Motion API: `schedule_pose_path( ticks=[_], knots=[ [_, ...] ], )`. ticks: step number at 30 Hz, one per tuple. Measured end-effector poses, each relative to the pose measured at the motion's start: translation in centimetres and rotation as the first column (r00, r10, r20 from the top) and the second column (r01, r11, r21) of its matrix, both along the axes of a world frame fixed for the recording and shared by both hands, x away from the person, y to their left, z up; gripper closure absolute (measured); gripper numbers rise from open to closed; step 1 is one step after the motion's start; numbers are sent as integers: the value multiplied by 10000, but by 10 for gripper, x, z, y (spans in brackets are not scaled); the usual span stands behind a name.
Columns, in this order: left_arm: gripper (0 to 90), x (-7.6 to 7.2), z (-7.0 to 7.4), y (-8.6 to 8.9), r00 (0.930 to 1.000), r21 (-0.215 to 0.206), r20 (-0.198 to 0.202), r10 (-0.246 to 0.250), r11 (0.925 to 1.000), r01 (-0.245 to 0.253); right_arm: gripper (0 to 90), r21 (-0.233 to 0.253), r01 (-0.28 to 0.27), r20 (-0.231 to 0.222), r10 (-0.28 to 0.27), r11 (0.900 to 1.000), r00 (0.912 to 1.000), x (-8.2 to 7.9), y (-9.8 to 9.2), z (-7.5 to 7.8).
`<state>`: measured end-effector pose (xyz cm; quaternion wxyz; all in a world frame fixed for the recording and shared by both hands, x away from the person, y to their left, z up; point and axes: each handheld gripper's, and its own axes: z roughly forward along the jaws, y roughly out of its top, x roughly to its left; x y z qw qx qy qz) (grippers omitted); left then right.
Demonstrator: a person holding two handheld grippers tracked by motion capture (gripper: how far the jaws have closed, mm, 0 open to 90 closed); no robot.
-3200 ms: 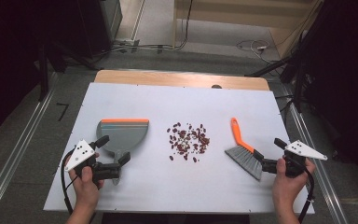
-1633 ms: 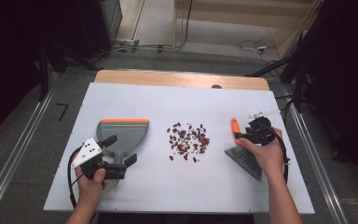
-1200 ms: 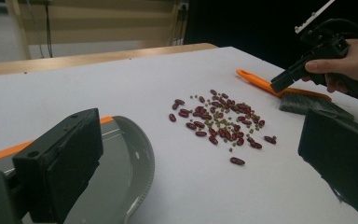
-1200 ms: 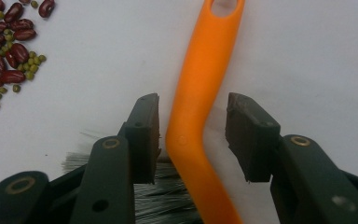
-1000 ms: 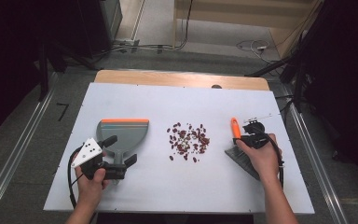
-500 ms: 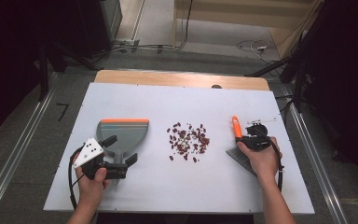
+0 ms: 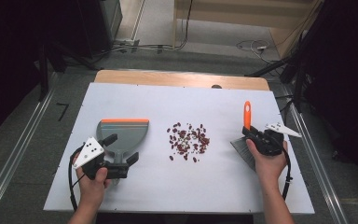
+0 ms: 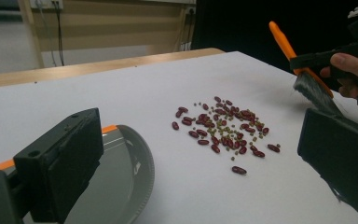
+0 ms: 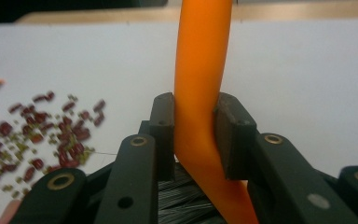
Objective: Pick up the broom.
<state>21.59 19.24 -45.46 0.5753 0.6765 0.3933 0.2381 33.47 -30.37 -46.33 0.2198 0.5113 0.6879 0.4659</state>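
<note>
A pile of red-brown and small green beans (image 7: 188,138) lies mid-table. Left of it sits a grey dustpan (image 7: 122,133) with an orange edge. My left gripper (image 7: 121,149) stands open at the pan's near end, its jaws wide apart over the pan (image 8: 121,182), gripping nothing. In the left gripper view the beans (image 8: 223,130) lie ahead. My right gripper (image 7: 256,140) is shut on the orange handle of a brush (image 7: 247,114), right of the beans. Both pads clamp the handle (image 9: 200,93), with the dark bristles (image 9: 182,200) below. The brush (image 8: 284,42) looks slightly raised.
The white tabletop (image 7: 214,105) has a wooden strip along its far edge (image 7: 177,78). Metal rails run along the floor on both sides. Cables lie on the floor beyond the table. Bare surface surrounds the beans on all sides.
My right gripper came in from the right edge, shut on the brush handle, and swung the brush so its handle points away. The left gripper shifted slightly toward the dustpan and stays open.
</note>
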Motion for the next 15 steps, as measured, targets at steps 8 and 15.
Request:
schedule_pose_path(
  ticks=[8,15],
  knots=[
    [5,2,1,-6,9999,93,23,-160,9998,160,697,912,360,1178,-467,9952,9919,-12,-7,13],
    [5,3,3,-11,9996,43,66,-269,9996,268,697,1397,155,2076,-446,9901,9772,-22,-3,31]
  ],
)
